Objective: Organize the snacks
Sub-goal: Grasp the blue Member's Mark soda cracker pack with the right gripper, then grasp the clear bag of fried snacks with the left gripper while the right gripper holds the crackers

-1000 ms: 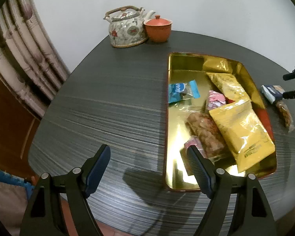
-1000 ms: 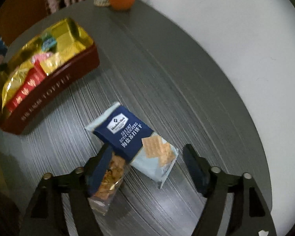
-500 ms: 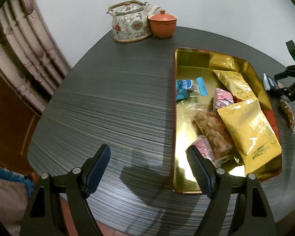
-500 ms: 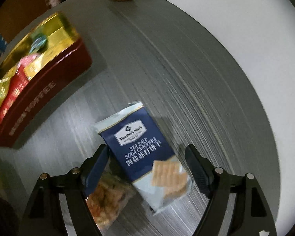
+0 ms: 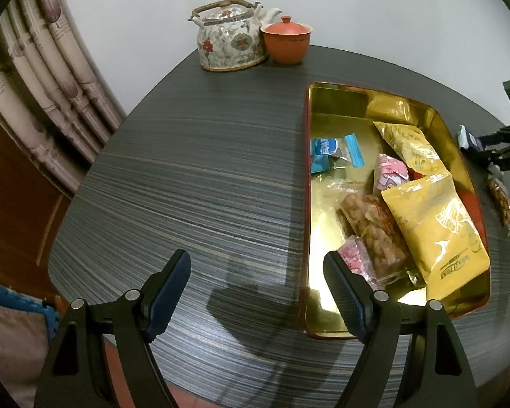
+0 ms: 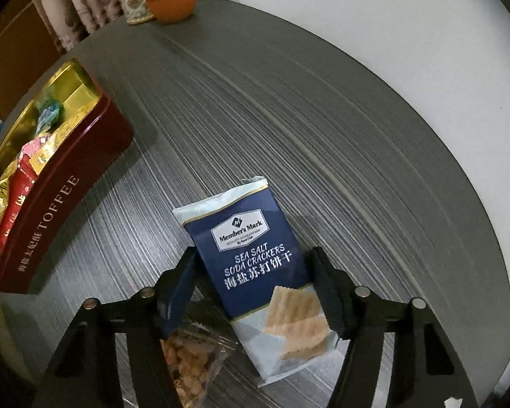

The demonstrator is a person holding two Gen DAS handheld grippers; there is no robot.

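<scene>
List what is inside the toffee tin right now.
The toffee tin holds two yellow bags, a blue-wrapped sweet, pink packets, a clear bag of brown snacks and something red, mostly covered. What lies beneath the bags is hidden.

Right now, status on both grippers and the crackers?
Left gripper open, empty. Right gripper closing around cracker packet, contact unclear. Clear snack bag beside it.

Tin (image 5: 305, 204) sits on the table (image 5: 187, 176), packets inside it. Teapot (image 5: 227, 42) and lidded cup (image 5: 287, 46) stand touching, well behind the tin at the table's far edge. Cracker packet (image 6: 255, 265) lies right of the tin, overlapping a clear snack bag (image 6: 187, 367).
</scene>
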